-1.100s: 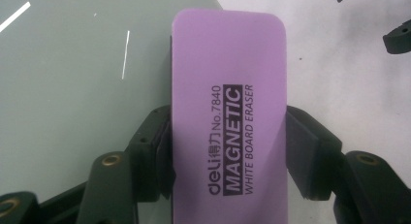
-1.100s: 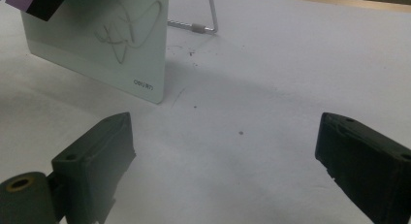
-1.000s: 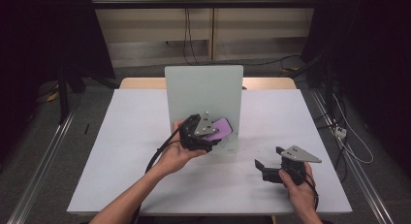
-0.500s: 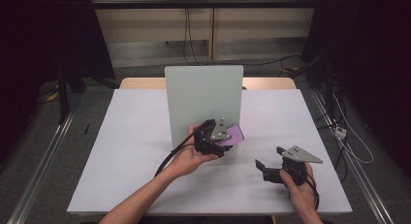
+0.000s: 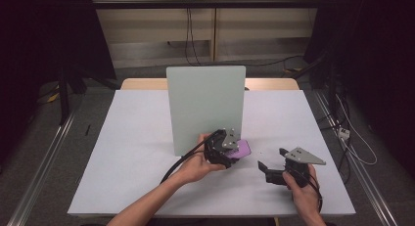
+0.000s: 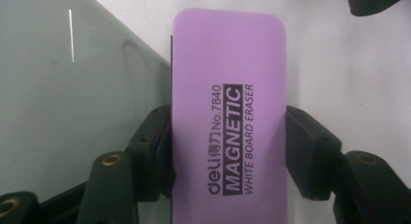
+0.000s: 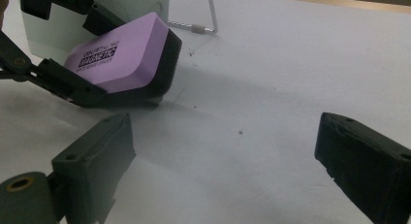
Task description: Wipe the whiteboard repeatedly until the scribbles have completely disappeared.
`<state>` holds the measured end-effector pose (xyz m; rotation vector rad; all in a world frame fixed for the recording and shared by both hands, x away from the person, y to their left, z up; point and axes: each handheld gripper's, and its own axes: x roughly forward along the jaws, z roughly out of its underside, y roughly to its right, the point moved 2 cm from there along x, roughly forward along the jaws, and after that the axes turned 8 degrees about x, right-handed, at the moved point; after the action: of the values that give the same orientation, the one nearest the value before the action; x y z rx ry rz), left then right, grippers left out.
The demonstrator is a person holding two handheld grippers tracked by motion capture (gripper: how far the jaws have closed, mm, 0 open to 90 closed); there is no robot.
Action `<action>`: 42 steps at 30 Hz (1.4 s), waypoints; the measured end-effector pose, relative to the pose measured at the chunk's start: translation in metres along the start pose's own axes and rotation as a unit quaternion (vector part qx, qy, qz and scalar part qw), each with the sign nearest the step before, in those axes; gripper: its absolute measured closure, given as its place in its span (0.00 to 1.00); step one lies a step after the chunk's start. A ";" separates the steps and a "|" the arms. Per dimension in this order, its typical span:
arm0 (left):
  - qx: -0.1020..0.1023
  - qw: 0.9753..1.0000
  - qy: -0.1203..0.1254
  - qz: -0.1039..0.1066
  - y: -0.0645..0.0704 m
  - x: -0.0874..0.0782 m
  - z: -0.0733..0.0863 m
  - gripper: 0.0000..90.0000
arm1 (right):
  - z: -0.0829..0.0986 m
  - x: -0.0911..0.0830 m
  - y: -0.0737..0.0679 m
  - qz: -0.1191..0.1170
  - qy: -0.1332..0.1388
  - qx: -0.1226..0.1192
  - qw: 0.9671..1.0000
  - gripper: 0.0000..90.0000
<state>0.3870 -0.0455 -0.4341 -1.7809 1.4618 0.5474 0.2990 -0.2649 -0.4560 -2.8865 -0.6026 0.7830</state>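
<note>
Surface: white table (image 5: pixel 137 152) in a dim room, with an upright pale green board (image 5: pixel 205 106) standing near its middle.
Task thing: purple whiteboard eraser (image 6: pixel 228 117), just off the board's lower right corner, toward the table's near edge.
Left gripper (image 5: pixel 229 148): jaws pinch the eraser across its two long sides.
Long axis: runs straight out along the jaws, away from the hand; the free end tilts down to the tabletop, black felt underneath.
Board relation: board face lies just beside the eraser's left long side.
Right gripper (image 5: pixel 274 171): jaws spread wide and empty, near the near-right corner, aimed at the eraser.
Nearer hand: left, already gripping.
Containers: none on the table.
</note>
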 end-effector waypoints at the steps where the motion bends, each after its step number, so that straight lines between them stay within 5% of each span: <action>1: 0.002 1.000 -0.004 -0.003 -0.001 -0.002 -0.001 0.45 | 0.000 0.000 0.000 0.000 0.000 0.000 1.000 0.08; 11: -0.046 0.996 0.041 -0.059 -0.025 -0.045 0.001 0.45 | 0.000 0.000 0.000 0.001 0.000 0.000 1.000 0.08; 17: -0.040 0.996 0.042 -0.071 -0.027 -0.049 0.000 0.45 | 0.000 0.001 -0.001 0.001 -0.002 0.000 1.000 0.08; 30: -0.002 1.000 0.001 -0.024 -0.003 -0.010 -0.001 0.45 | 0.000 -0.001 0.000 0.000 0.000 -0.001 1.000 0.08; 35: 0.002 1.000 -0.013 -0.011 0.001 -0.008 0.006 0.45 | 0.000 -0.001 0.001 0.000 0.000 -0.001 1.000 0.08; 42: 0.000 1.000 -0.021 -0.023 -0.003 -0.020 0.011 0.45 | 0.000 0.000 0.000 0.000 0.000 -0.001 1.000 0.08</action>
<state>0.3865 -0.0240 -0.4259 -1.7879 1.3893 0.5569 0.2986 -0.2648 -0.4560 -2.8880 -0.6025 0.7838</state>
